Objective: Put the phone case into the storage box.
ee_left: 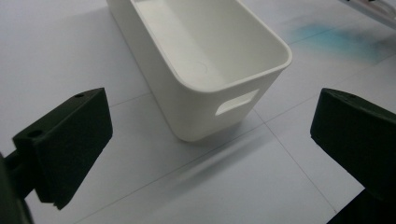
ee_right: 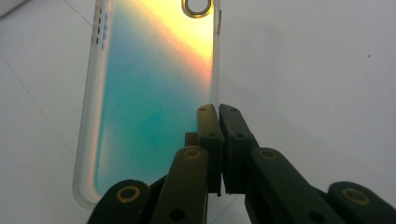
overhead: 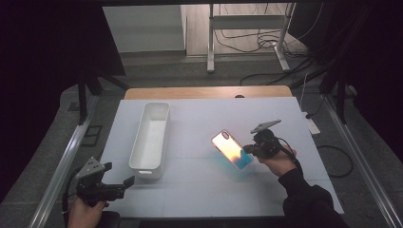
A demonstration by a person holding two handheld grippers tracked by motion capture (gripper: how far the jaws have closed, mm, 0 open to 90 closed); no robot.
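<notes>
An iridescent phone case (overhead: 232, 150), teal turning to orange and yellow, hangs tilted just above the white table. My right gripper (overhead: 250, 150) is shut on its side edge. In the right gripper view the case (ee_right: 149, 102) stretches away from the closed jaws, which pinch its thin right rim, camera hole at the far end. My left gripper (overhead: 119, 181) rests at the table's front left, open with nothing between its jaws. In the left gripper view its two black pads (ee_left: 70, 140) stand wide apart, facing the near end of a white bin (ee_left: 205, 60).
The long white bin (overhead: 151, 138) lies left of centre, empty, with a handle slot in its near end wall. The white tabletop (overhead: 199, 190) has a wooden strip along its far edge. Metal rails run along both sides, with cables on the floor behind.
</notes>
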